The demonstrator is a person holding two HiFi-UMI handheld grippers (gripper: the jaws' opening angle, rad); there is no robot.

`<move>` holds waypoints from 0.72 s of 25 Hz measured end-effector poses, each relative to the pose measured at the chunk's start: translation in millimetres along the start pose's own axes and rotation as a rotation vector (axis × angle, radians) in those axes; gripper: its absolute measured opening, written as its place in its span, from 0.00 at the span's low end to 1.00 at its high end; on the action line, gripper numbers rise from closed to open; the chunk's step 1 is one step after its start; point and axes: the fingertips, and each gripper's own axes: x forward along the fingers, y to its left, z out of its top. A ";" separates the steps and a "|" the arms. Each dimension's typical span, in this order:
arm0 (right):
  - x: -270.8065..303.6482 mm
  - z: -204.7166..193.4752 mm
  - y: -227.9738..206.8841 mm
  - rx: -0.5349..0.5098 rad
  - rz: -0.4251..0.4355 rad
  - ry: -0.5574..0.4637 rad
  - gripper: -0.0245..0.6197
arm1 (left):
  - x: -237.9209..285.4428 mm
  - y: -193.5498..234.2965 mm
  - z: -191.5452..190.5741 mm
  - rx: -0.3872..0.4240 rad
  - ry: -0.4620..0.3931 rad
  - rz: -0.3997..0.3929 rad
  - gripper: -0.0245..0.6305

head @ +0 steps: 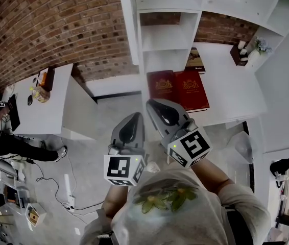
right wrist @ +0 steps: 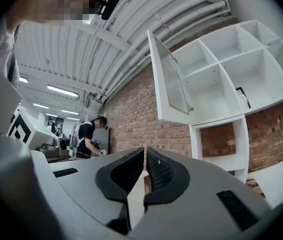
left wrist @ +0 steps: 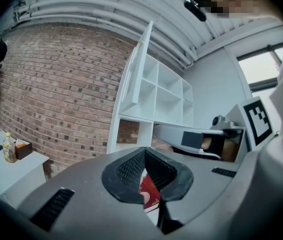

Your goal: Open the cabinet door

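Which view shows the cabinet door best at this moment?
The right gripper view: the cabinet door stands swung open, with its broad face and handle visible. The left gripper view shows the door nearly edge-on. The head view gives only a foreshortened white strip from above.

A steep downward view is given from the head; level views are taken along the left gripper (head: pixel 137 116) and right gripper (head: pixel 151 103); the white shelving (head: pixel 167 34) is shared by all three.

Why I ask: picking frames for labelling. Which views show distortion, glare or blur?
Head view: sharp, evenly lit, fisheye bows the brick wall. Left gripper view: black vignette in the corners, window blown out at right. Right gripper view: ceiling lights glare, the cabinet door looks curved.
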 end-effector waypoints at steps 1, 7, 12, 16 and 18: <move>-4.1 -1.7 1.6 0.003 0.001 0.000 0.09 | 0.1 -2.7 -1.2 -0.001 0.002 -0.004 0.05; -30.4 -4.2 1.7 0.016 -0.020 -0.010 0.07 | 4.0 -24.2 -2.5 0.003 0.006 -0.050 0.05; -50.6 -8.4 -4.3 0.016 -0.051 0.002 0.07 | 8.5 -43.2 -4.1 0.011 0.009 -0.089 0.05; -60.5 -11.8 -4.3 0.017 -0.059 0.013 0.07 | 10.1 -55.0 -4.9 0.019 0.013 -0.111 0.05; -63.5 -12.6 -4.1 0.016 -0.060 0.017 0.07 | 10.7 -58.5 -5.4 0.019 0.014 -0.117 0.05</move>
